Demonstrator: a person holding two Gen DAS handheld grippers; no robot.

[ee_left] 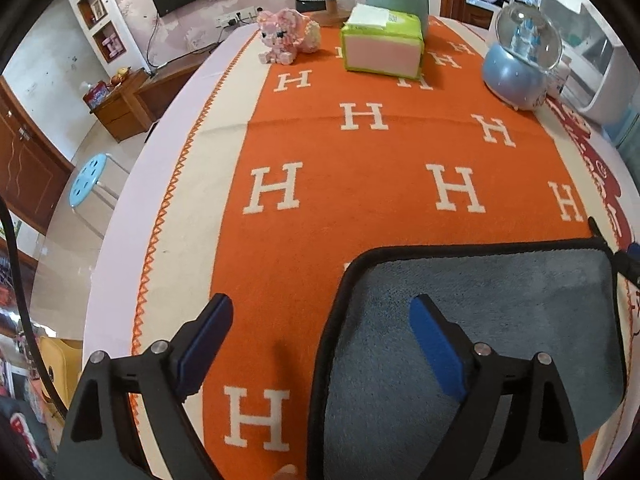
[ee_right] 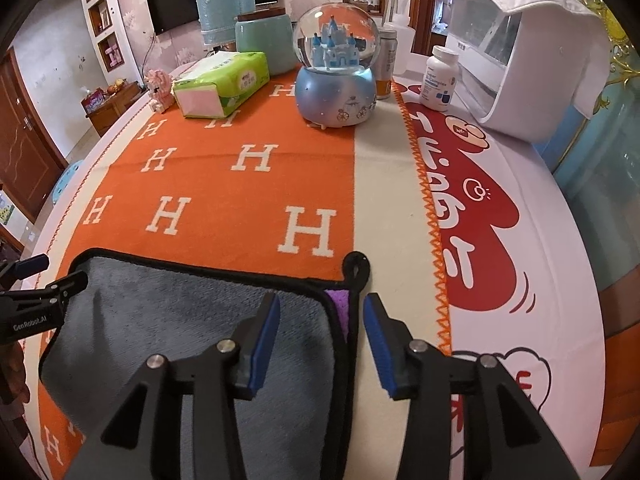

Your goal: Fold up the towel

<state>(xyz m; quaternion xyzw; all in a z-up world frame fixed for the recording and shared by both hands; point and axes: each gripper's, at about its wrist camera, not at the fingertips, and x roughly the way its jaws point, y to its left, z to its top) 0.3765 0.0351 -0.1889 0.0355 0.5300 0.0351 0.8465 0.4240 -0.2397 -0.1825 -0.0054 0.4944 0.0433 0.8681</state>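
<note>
A grey towel [ee_left: 500, 320] with black trim lies flat on the orange H-patterned cloth [ee_left: 360, 208]. My left gripper [ee_left: 320, 316] is open above the towel's left edge, one finger over the cloth, the other over the towel. In the right wrist view the towel [ee_right: 180, 328] shows a purple underside [ee_right: 338, 304] and a black hanging loop [ee_right: 356, 266] at its far right corner. My right gripper [ee_right: 320, 312] is open and straddles that right edge. The left gripper's fingers [ee_right: 52, 284] show at the towel's far left corner.
At the table's back stand a green tissue pack [ee_left: 382, 42], a pink block toy [ee_left: 284, 36], a blue snow globe [ee_right: 336, 68], a teal jar [ee_right: 264, 42], a pill bottle [ee_right: 440, 78] and a white appliance [ee_right: 516, 52]. A blue stool [ee_left: 90, 178] stands left of the table.
</note>
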